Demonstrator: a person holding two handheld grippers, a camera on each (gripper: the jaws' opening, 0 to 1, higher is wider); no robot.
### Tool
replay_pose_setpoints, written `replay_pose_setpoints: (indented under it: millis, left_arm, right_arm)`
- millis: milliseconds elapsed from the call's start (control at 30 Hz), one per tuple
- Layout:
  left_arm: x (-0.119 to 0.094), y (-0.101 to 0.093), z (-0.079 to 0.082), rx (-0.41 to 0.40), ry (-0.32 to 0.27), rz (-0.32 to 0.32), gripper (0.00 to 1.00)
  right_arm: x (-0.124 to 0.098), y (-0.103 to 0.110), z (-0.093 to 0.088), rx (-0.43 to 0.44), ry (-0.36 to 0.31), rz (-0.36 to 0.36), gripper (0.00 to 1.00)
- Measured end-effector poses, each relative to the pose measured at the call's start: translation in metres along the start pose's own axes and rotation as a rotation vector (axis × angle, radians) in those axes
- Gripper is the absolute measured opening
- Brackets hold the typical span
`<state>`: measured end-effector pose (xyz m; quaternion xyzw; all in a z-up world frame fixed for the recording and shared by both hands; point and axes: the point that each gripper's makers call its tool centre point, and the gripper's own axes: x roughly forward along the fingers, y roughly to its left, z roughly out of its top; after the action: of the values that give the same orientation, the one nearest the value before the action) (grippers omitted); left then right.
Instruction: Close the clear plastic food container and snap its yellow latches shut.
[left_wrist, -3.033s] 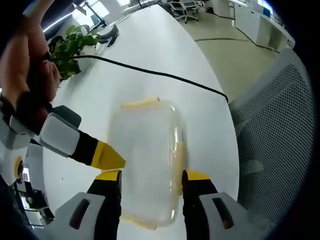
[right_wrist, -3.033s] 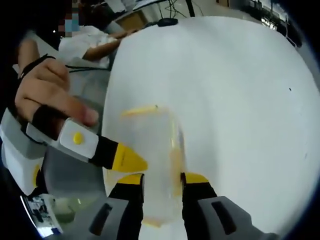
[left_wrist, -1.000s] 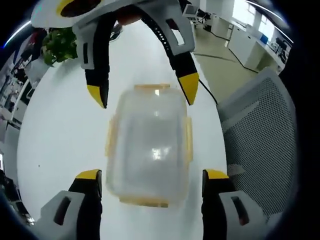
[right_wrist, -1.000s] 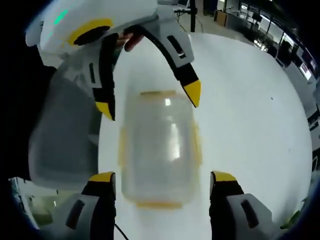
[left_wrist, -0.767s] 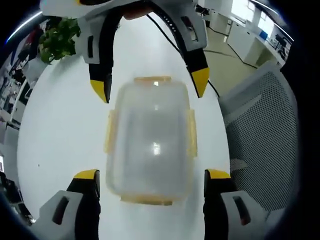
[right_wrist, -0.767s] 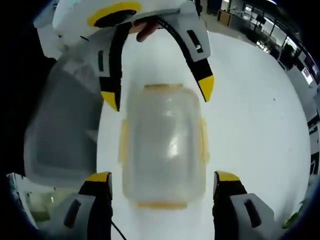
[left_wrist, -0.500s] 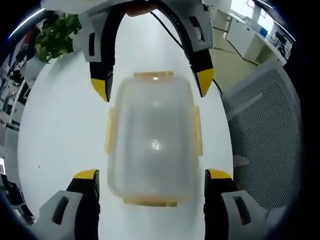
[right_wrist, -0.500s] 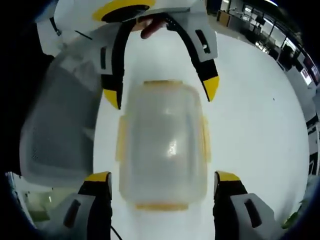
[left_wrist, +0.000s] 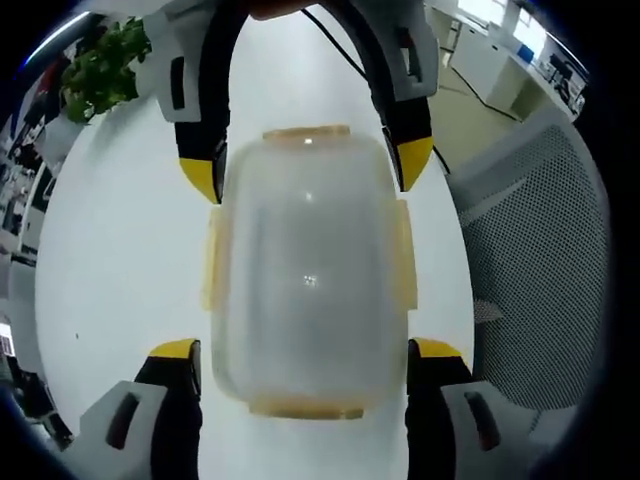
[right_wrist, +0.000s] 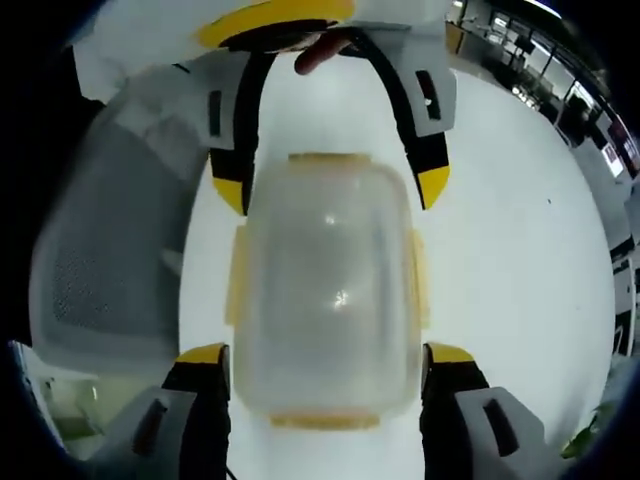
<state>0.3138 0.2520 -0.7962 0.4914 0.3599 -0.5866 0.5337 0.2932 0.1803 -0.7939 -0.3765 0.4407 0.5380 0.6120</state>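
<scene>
No writing or brand legible anywhere on the container or the grippers.

One clear plastic container (left_wrist: 305, 275) with its lid on, resting on a white table (left_wrist: 110, 270), seen from above between both grippers. Four yellow latches (left_wrist: 209, 262) counted around its rim: one on each long side, one at each short end. Whether snapped down or loose cannot be told.

In the left gripper view, left gripper (left_wrist: 300, 365) with jaws wide apart, one yellow tip on either side of the container's near end, close beside it, contact not clear. Right gripper (left_wrist: 305, 170) reaching in from the top, jaws likewise spread, tips flanking the far end. In the right gripper view, the same arrangement mirrored: right gripper (right_wrist: 328, 372) at the bottom, left gripper (right_wrist: 335, 188) at the top, container (right_wrist: 328, 290) between.

Compared with half a second ago, container larger in both views and the opposite gripper's tips lower, nearer the container's corners; jaw spread unchanged.

One potted plant (left_wrist: 100, 70), one black cable (left_wrist: 335, 45) and one grey mesh chair (left_wrist: 530, 230) around the table.
</scene>
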Motion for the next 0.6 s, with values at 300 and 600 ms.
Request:
replay_pose_setpoints:
  millis: [300, 600]
  left_arm:
    - [0.0062, -0.0010, 0.0019, -0.002, 0.023, 0.001, 0.82]
    - [0.0059, -0.0008, -0.0002, -0.014, 0.041, 0.002, 0.81]
  right_arm:
    - [0.0003, -0.0037, -0.0003, -0.004, -0.016, -0.015, 0.78]
    - [0.0016, -0.0043, 0.0006, -0.003, -0.004, -0.010, 0.77]
